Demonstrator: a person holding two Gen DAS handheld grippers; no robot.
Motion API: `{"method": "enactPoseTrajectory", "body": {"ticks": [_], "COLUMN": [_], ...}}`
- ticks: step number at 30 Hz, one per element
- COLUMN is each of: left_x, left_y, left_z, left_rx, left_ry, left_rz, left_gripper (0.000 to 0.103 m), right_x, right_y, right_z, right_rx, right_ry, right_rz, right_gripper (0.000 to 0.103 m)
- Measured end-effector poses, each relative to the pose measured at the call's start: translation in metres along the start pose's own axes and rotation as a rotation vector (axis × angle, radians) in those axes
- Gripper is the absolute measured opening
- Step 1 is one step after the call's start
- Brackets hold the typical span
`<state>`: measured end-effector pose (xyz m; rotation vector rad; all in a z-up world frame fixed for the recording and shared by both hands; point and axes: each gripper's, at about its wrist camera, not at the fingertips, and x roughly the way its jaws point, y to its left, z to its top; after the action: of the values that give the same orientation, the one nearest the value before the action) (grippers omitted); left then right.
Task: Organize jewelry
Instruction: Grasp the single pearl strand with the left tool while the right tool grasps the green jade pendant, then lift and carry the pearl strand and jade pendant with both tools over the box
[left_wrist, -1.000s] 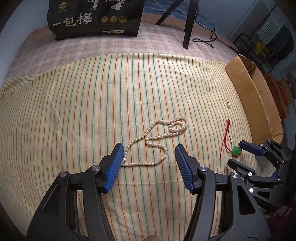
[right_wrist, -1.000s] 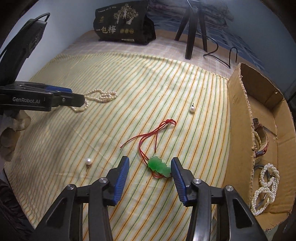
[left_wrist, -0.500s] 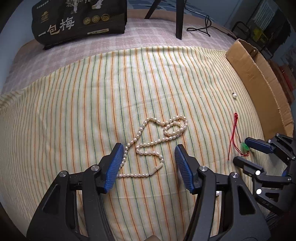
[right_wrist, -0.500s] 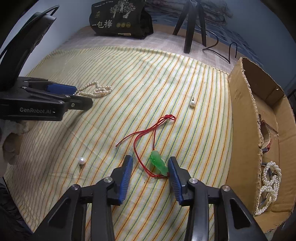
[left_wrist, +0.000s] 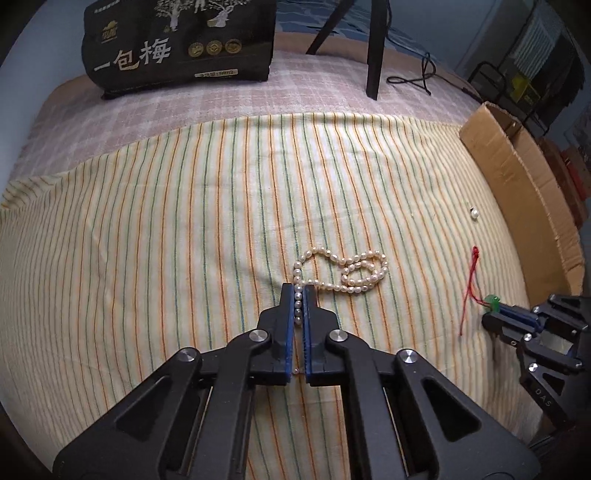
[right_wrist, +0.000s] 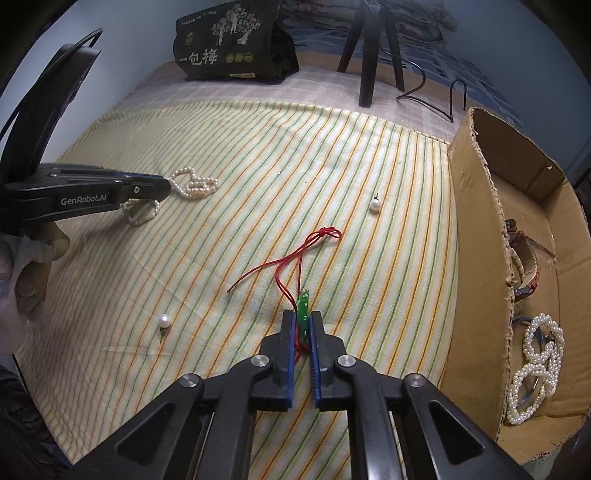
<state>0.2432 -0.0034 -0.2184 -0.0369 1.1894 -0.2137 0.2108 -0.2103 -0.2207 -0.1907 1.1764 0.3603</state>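
Pearl strands (right_wrist: 535, 369) inside cardboard box (right_wrist: 476, 258)

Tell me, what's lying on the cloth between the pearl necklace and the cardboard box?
In the right wrist view: a red cord tied to a green pendant, plus a loose pearl, between the necklace and the box. Otherwise bare striped cloth.

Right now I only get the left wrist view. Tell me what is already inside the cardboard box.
Observer: A coiled pearl strand lies inside the cardboard box.
Operator: Report any loose pearl I cannot see.
Observer: One loose pearl lies on the striped cloth, left of the right tongs.
Operator: Confirm the right grip.
Observer: The right tongs are shut on the green pendant, held on edge between the pads.
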Motion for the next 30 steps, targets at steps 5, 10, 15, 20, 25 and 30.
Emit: {"method": "enactPoseTrajectory", "body": {"ticks": [5, 10, 15, 20, 25, 30], "left_x": [-0.029, -0.059, -0.077, -0.093, -0.106, -0.119], "left_y": [0.004, 0.008, 0.005, -0.002, -0.013, -0.032], "left_z": [0.005, 0.010, 0.012, 0.012, 0.012, 0.009], "left_rx": [-0.052, -0.092, -0.096, -0.093, -0.085, -0.057], "left_ry": [-0.063, -0.128, -0.171, -0.199, -0.222, -0.245], "left_rz": [-0.063, -0.111, -0.133, -0.161, -0.204, -0.241], "left_gripper": [0.001, 0.001, 0.001, 0.001, 0.001, 0.001], "right_x": [-0.016, -0.037, -0.053, -0.077, -0.105, -0.130], "right_y": [-0.003, -0.004, -0.004, -0.011, -0.021, -0.037], "right_z": [0.002, 0.006, 0.010, 0.012, 0.017, 0.019], "right_rx": [0.027, 0.049, 0.060, 0.075, 0.101, 0.129], "right_ry": [-0.042, -0.100, -0.143, -0.199, -0.269, -0.326], "right_rz": [0.047, 0.081, 0.100, 0.118, 0.127, 0.119], "right_gripper": [0.004, 0.004, 0.004, 0.004, 0.004, 0.004]}}
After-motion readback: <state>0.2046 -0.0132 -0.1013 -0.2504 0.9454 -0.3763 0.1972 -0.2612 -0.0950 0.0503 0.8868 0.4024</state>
